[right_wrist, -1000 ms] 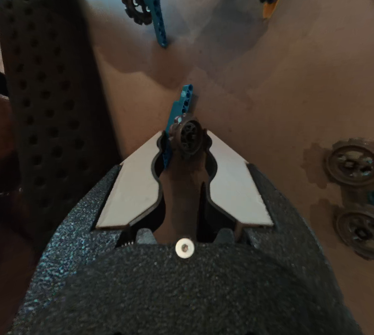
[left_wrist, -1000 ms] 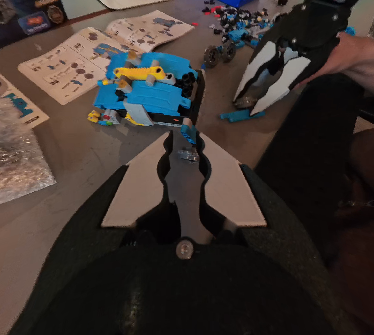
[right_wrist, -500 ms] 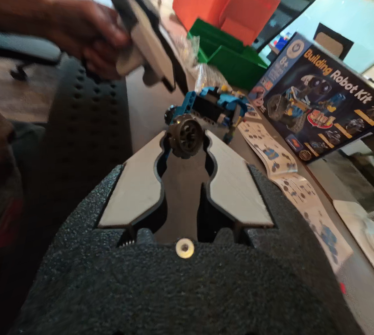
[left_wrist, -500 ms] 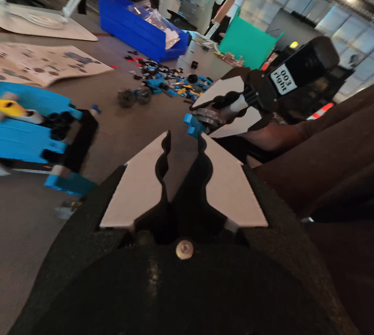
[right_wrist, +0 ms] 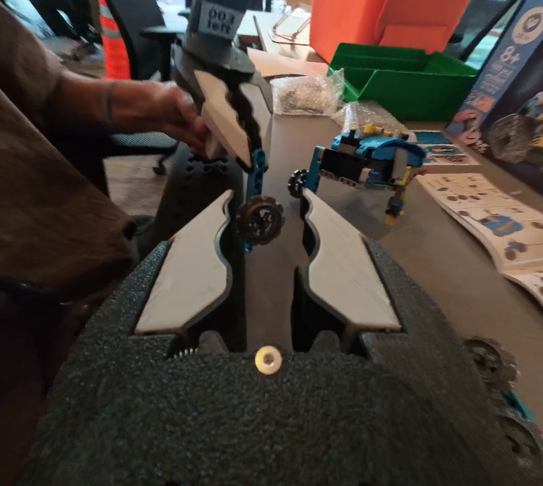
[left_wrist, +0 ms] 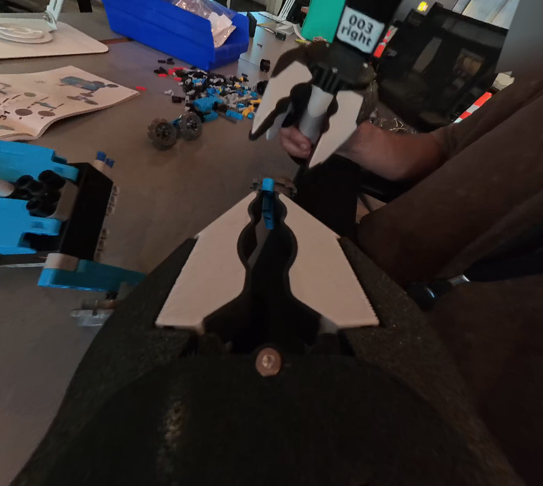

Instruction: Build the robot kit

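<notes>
My left gripper [left_wrist: 268, 196] is shut on a blue holed beam [left_wrist: 268, 207] that sticks out past its tips. A grey toothed wheel [left_wrist: 286, 182] sits on the beam's far end. In the right wrist view the left gripper [right_wrist: 249, 164] pinches the beam's top [right_wrist: 256, 169], and the wheel [right_wrist: 260, 220] hangs on the beam's lower end. My right gripper [right_wrist: 267, 192] is open around the wheel. Its right finger [right_wrist: 317, 213] stands clear of the wheel. In the left wrist view the right gripper [left_wrist: 285, 148] hovers open above the beam.
A blue and black brick vehicle [left_wrist: 35, 207] stands on the table [left_wrist: 176, 192] and also shows in the right wrist view [right_wrist: 373, 160]. There is a booklet [left_wrist: 58, 95], a pile of loose pieces [left_wrist: 211, 89], two joined wheels [left_wrist: 176, 128], a blue bin [left_wrist: 164, 22], a green bin [right_wrist: 411, 81] and a kit box [right_wrist: 514, 89]. Only a small space, under 4 cm, lies between the two pairs of fingers.
My right gripper held the wheel on the beam, then opened and let it go. My left gripper swung right from the vehicle and closed on the beam.
</notes>
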The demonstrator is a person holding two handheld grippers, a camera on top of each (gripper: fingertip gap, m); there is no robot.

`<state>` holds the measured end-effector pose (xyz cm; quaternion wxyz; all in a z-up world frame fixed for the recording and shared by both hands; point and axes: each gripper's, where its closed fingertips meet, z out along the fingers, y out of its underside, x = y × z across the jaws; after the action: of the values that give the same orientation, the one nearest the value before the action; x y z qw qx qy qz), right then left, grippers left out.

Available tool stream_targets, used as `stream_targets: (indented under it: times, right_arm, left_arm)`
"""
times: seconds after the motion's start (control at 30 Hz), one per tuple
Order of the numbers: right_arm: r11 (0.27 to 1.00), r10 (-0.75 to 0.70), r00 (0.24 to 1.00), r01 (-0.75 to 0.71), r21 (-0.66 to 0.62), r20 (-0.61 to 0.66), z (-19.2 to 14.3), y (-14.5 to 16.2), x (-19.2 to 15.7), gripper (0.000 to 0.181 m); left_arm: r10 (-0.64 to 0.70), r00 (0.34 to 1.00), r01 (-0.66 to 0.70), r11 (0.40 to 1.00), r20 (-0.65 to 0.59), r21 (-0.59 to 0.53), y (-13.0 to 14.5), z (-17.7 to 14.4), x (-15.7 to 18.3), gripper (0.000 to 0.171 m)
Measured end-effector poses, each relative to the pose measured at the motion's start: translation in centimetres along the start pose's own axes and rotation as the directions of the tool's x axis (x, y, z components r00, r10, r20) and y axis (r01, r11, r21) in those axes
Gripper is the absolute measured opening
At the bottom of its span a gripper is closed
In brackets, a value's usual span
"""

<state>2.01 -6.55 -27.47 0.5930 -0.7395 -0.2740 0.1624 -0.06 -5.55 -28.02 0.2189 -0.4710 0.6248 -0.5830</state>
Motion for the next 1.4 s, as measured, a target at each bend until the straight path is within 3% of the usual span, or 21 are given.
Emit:
stream_targets:
  times: [0.07, 0.17, 0.3, 0.4, 0.47, 0.57, 0.6, 0.7, 0.83, 0.9, 1.03, 1.23, 1.33, 1.4]
  right_arm:
    - [0.996, 0.086, 0.992, -0.086, -0.005, 0.092, 0.0, -0.8, 0.2, 0.04]
    - [0.977, 0.209, 0.933, -0.185, -0.108, 0.294, 0.6, -1.2, -1.0, 0.039]
    - [0.97, 0.177, 0.935, -0.112, -0.217, 0.307, 2.4, 0.4, -0.3, 0.026]
    - [0.947, 0.221, 0.903, -0.109, -0.301, 0.368, 3.6, 1.7, -1.1, 0.026]
    - [0.949, 0.201, 0.909, -0.089, -0.302, 0.364, 4.3, 2.1, -1.0, 0.009]
    - [0.949, 0.252, 0.897, -0.157, -0.272, 0.363, 4.3, 2.0, -0.2, 0.008]
    - [0.947, 0.276, 0.895, -0.191, -0.259, 0.349, 4.3, 2.0, 0.5, 0.008]
    - [0.923, 0.377, 0.862, -0.32, -0.215, 0.337, 3.6, 1.5, 2.8, 0.008]
    - [0.905, 0.414, 0.863, -0.358, -0.23, 0.29, 3.4, 2.7, 7.4, 0.008]
    - [0.896, 0.434, 0.857, -0.375, -0.239, 0.279, 3.7, 3.5, 9.4, 0.008]
    - [0.897, 0.437, 0.83, -0.377, -0.23, 0.346, 4.9, 3.7, 10.0, 0.008]
    - [0.904, 0.401, 0.827, -0.286, -0.318, 0.395, 6.1, 4.4, 9.2, 0.008]
    - [0.903, 0.394, 0.827, -0.268, -0.334, 0.402, 6.4, 4.7, 9.1, 0.008]
    - [0.905, 0.394, 0.826, -0.272, -0.327, 0.403, 6.4, 4.5, 9.3, 0.008]
  left_arm:
    - [-0.025, 1.0, 0.025, 1.0, 0.0, -0.01, 0.1, -0.1, -0.5, 0.006]
    - [-0.051, 0.999, 0.051, 0.998, -0.014, -0.038, 0.5, 0.0, -1.1, 0.006]
    - [-0.053, 0.998, 0.052, 0.998, -0.026, -0.043, 0.5, 0.1, -1.1, 0.006]
    - [-0.071, 0.997, 0.07, 0.997, -0.021, -0.035, 0.4, 0.1, -1.2, 0.006]
    - [-0.087, 0.996, 0.086, 0.996, -0.029, -0.031, 0.5, 0.1, -1.2, 0.006]
    - [-0.092, 0.996, 0.092, 0.996, 0.004, 0.009, 0.0, -0.2, -1.8, 0.007]
    - [-0.098, 0.995, 0.098, 0.995, 0.022, 0.031, -0.3, -0.6, -2.2, 0.017]
    - [-0.103, 0.986, 0.097, 0.994, 0.131, 0.056, -0.4, -2.2, -4.6, 0.023]
    - [-0.073, 0.948, 0.042, 0.993, 0.309, 0.107, -0.9, -5.4, -8.2, 0.019]
    - [-0.12, 0.931, 0.088, 0.99, 0.344, 0.11, -0.8, -6.5, -9.8, 0.02]
    - [-0.164, 0.952, 0.172, 0.985, 0.258, -0.009, 1.4, -6.2, -10.4, 0.028]
    - [-0.122, 0.965, 0.152, 0.981, 0.233, -0.118, 2.7, -4.4, -11.3, 0.029]
    - [-0.121, 0.969, 0.153, 0.979, 0.216, -0.138, 3.2, -3.9, -11.5, 0.01]
    - [-0.123, 0.972, 0.15, 0.98, 0.199, -0.131, 3.2, -3.9, -11.4, 0.009]
